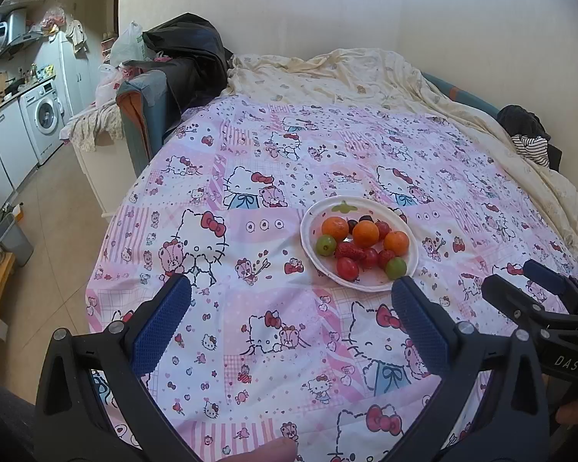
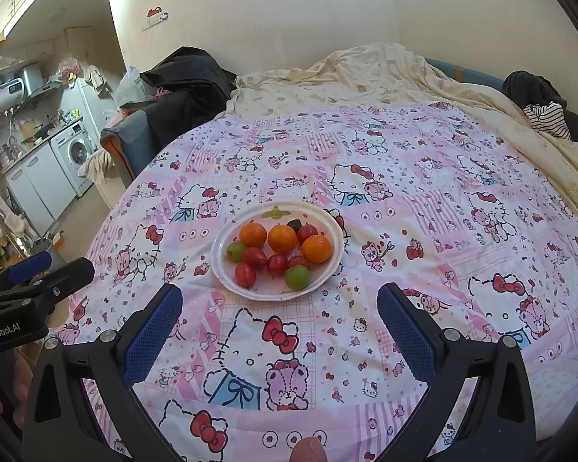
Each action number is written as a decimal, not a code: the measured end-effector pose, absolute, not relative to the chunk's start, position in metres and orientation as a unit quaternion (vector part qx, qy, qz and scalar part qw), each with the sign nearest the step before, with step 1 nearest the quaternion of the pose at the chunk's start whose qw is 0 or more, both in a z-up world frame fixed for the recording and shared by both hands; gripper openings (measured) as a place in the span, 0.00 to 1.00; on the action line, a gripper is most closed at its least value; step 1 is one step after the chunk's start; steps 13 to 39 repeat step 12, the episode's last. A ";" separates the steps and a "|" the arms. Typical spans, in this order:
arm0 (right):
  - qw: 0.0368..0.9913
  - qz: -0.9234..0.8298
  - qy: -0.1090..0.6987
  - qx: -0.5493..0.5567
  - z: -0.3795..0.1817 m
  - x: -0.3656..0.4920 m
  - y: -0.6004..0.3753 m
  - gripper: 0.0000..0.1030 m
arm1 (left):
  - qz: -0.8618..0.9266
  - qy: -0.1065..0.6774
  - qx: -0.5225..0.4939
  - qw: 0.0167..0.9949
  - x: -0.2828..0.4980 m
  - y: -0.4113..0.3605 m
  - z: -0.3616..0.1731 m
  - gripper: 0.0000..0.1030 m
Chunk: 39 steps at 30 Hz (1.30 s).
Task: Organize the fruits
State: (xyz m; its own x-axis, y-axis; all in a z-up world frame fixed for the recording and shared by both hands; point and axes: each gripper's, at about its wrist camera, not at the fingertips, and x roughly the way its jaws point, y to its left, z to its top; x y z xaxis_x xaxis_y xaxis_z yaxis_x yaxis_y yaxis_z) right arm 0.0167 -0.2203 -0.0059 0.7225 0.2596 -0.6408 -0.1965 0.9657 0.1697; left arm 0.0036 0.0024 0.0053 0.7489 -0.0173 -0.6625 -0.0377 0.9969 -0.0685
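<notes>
Bedspread (image 2: 404, 192) cartoon-cat print | fruit plate (image 2: 335, 231) | claws released: left (image 1: 291, 300) "GenRobot.AI", right (image 2: 279, 304) "DAS"

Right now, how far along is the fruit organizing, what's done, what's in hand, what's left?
Nothing looks sorted yet. All the fruit, three round oranges, two green grapes, red strawberries and red tomatoes, sits mixed on the white round plate on the pink cartoon-print bedcover. Nothing is in hand: the left gripper and right gripper hover with jaws open and empty, short of the plate. All the sorting remains.
</notes>
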 end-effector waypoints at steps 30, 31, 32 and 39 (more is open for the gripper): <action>0.927 0.127 0.351 0.042 -0.006 0.017 -0.220 1.00 | 0.001 0.354 -0.039 0.934 0.003 0.001 0.005 1.00; 0.927 0.127 0.351 0.042 -0.006 0.017 -0.220 1.00 | 0.001 0.354 -0.039 0.934 0.003 0.001 0.005 1.00; 0.927 0.127 0.351 0.042 -0.006 0.017 -0.220 1.00 | 0.001 0.354 -0.039 0.934 0.003 0.001 0.005 1.00; 0.927 0.127 0.351 0.042 -0.006 0.017 -0.220 1.00 | 0.001 0.354 -0.039 0.934 0.003 0.001 0.005 1.00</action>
